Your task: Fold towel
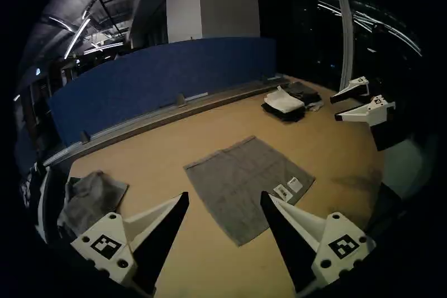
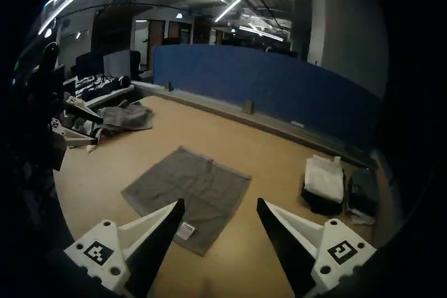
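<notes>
The grey towel (image 1: 246, 183) lies spread flat near the middle of the wooden table (image 1: 167, 147), well in from the back edge where the blue divider (image 1: 167, 77) runs. It sits skewed, a corner rather than a side pointing at each tool. In the left gripper view its near corner reaches in under the left gripper (image 1: 223, 194). In the right gripper view another corner does the same under the right gripper (image 2: 219, 202). The side with the small white labels (image 2: 187, 230) faces the right gripper. It looks only slightly longer than wide, with the long axis seeming to run slantwise away from both tools, so I would not swear to it.

Both grippers hang above the table with jaws spread wide, holding nothing. They come at the towel from neighbouring sides, and neither looks clearly nearer. From here I'd judge that no fold has been started and the next move is down onto two corners of one side.

A stack of folded towels (image 2: 324, 180) sits towards one end of the table, and a crumpled grey cloth (image 1: 92, 197) at the other
</notes>
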